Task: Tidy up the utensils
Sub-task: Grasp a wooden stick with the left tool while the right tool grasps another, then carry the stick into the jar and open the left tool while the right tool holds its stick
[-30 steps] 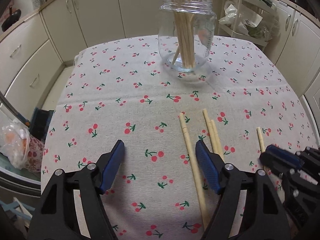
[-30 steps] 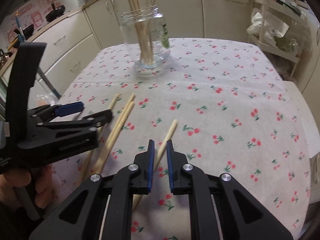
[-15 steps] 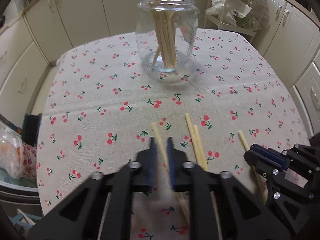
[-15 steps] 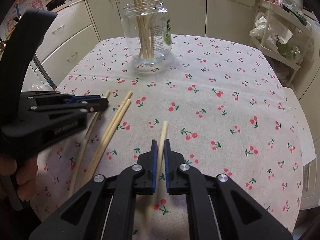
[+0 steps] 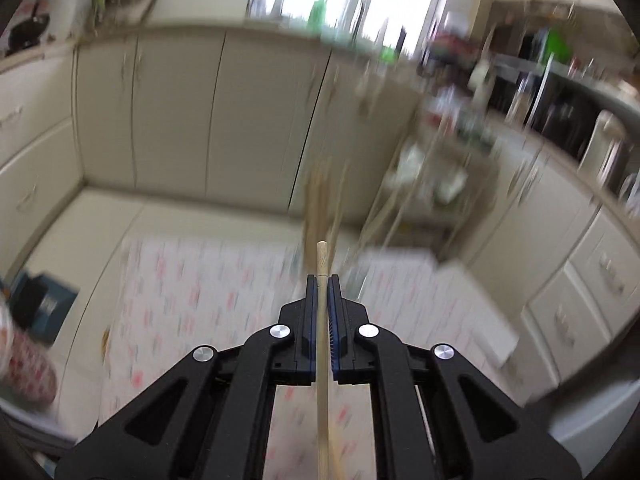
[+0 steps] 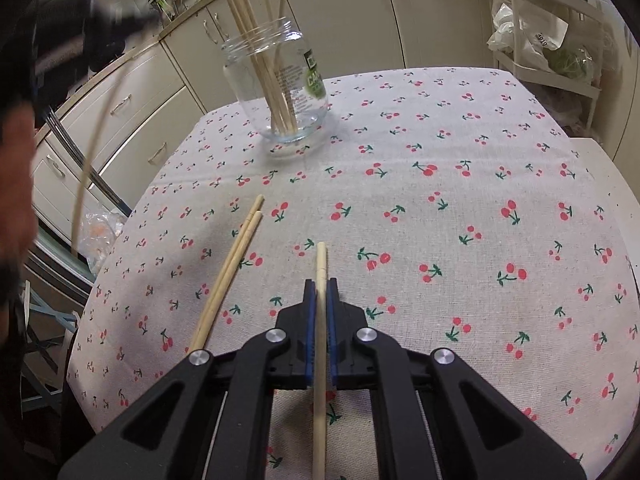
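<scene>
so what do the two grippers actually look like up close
Both match: the left gripper and right gripper are matte black plastic clamps with angular arms pierced by triangular cut-outs. Four round silver pivot bolts sit across each. The fingers carry ribbed blue pads on their inner faces. No cables or markings show. A blurred bare hand shows at the right view's left edge.

The left gripper (image 5: 322,280) has its blue-padded jaws closed tight on a chopstick (image 5: 322,344) that runs lengthwise between them, its tip poking out past the fingertips; this gripper is raised and pointed out over the far edge of the table, its view heavily blurred. The right gripper (image 6: 320,284) is likewise clamped on a second chopstick (image 6: 320,340), held low and angled down toward the tabletop. In the right wrist view, the left gripper and the hand holding it appear only as a dark blur at the upper left
</scene>
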